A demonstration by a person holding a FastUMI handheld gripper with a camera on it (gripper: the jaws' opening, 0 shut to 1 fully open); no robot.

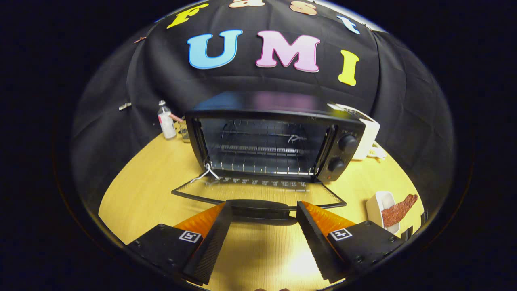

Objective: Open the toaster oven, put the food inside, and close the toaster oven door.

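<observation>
Gripper view. My gripper [263,210] is spread wide and grips nothing; its 2 fingers [212,238] flank the door handle [262,207] without closing on it, the handle lying between the fingertips. The toaster oven [274,135] stands on the wooden table [149,190] just beyond the fingers, its glass door [258,190] folded down flat toward me. Inside, a wire rack [258,149] spans the open cavity. 2 round knobs [343,153] sit on the panel at the oven's right side. The food [398,210], a reddish-brown strip, rests in a white dish [377,206] on the table, to the right of the door and just ahead of my right finger. A small bottle [166,121] stands beside the oven's left rear corner. A white appliance [369,133] sits behind the oven's right side.
</observation>
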